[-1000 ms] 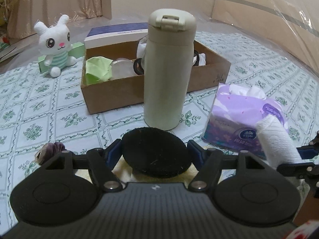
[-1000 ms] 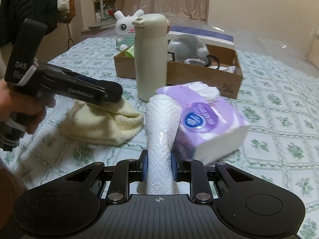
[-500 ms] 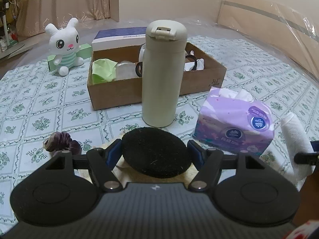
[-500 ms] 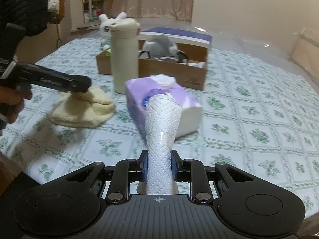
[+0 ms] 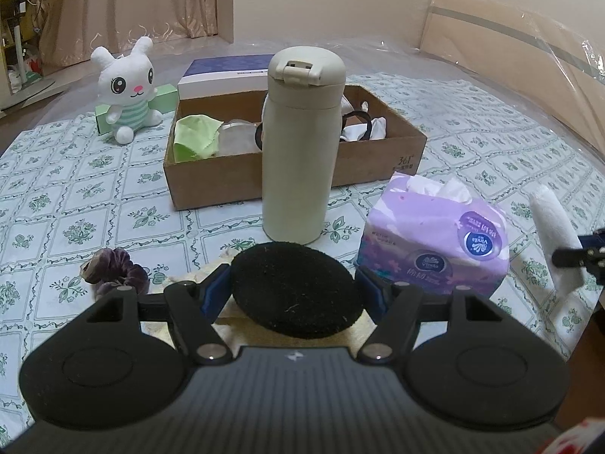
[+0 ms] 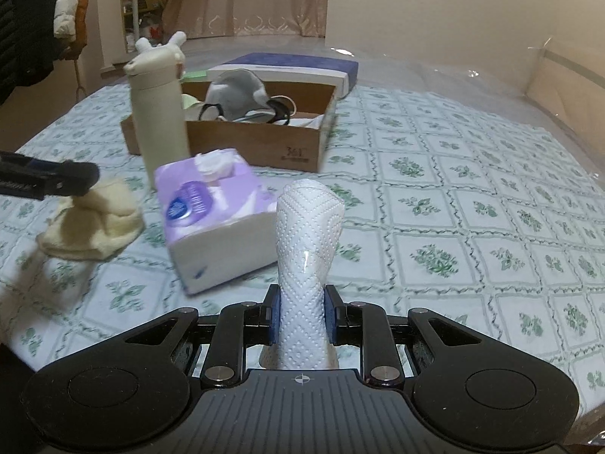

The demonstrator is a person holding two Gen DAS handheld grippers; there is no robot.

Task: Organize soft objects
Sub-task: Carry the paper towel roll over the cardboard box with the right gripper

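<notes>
We have the right tongs (image 6: 300, 316) clenched on a white embossed paper-towel roll (image 6: 308, 238) that stands up between the blue pads, with the purple tissue pack (image 6: 211, 212) just ahead to their left. Our left tongs (image 5: 293, 291) grasp a round black pad (image 5: 297, 289) above a cream cloth (image 6: 94, 223) that hangs lifted off the table; straight ahead of them stands the beige flask (image 5: 300, 140), behind it the cardboard box (image 5: 211, 178), and a purple scrunchie (image 5: 113, 270) lies near their left side.

Left gripper (image 5: 295, 295) clamped wide, right gripper (image 6: 301, 319) clamped narrow, both angled downward
</notes>
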